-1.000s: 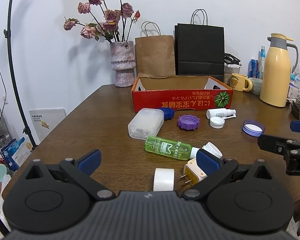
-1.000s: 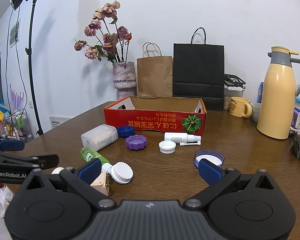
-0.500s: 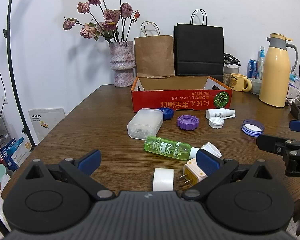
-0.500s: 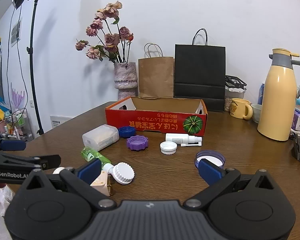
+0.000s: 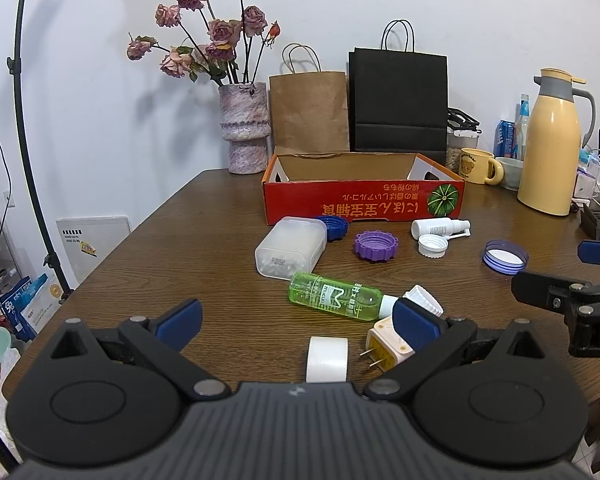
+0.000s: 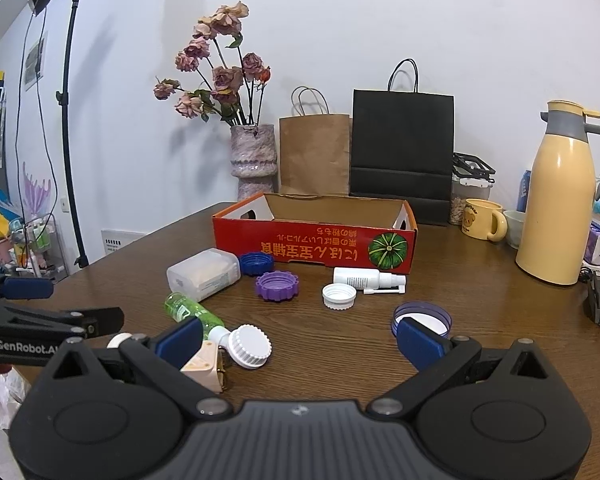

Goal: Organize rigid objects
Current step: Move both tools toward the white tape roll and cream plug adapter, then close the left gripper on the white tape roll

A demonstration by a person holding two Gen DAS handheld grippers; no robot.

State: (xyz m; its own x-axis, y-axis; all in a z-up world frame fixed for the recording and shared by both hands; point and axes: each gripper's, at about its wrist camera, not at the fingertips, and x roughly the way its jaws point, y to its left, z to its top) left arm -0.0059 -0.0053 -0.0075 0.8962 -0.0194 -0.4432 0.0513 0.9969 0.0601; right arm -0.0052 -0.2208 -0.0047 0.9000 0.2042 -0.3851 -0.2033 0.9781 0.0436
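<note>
Brown wood grain runs under everything: the table carries a scatter of small hard items in front of a red cardboard box that sits empty at twelve o'clock, and nothing appears to have gone into it yet. Both tools are empty, with their blue-padded jaws spread wide: the left gripper hovers low over the near edge, and the right gripper does the same further right. From the left wrist view, a white tape roll stands on edge at six o'clock, just beside a cream plug adapter with its prongs pointing left; a green bottle lies on its side just beyond them at about one o'clock, its neck next to a white ribbed cap. Farther out lie a frosted plastic case, a dark blue cap, a purple lid, a white spray bottle with a white cap touching it, and a translucent blue lid at two o'clock. The step in hand looks like choosing a first pick. The tape roll suits the left tool best: come straight down, set the pads across its flat faces rather than the curved rim so it cannot roll away, and close gently. For the bottle, grip across the middle of the body, square to its long axis. Keep the two tools well apart, since the adapter and ribbed cap lie between them.
</note>
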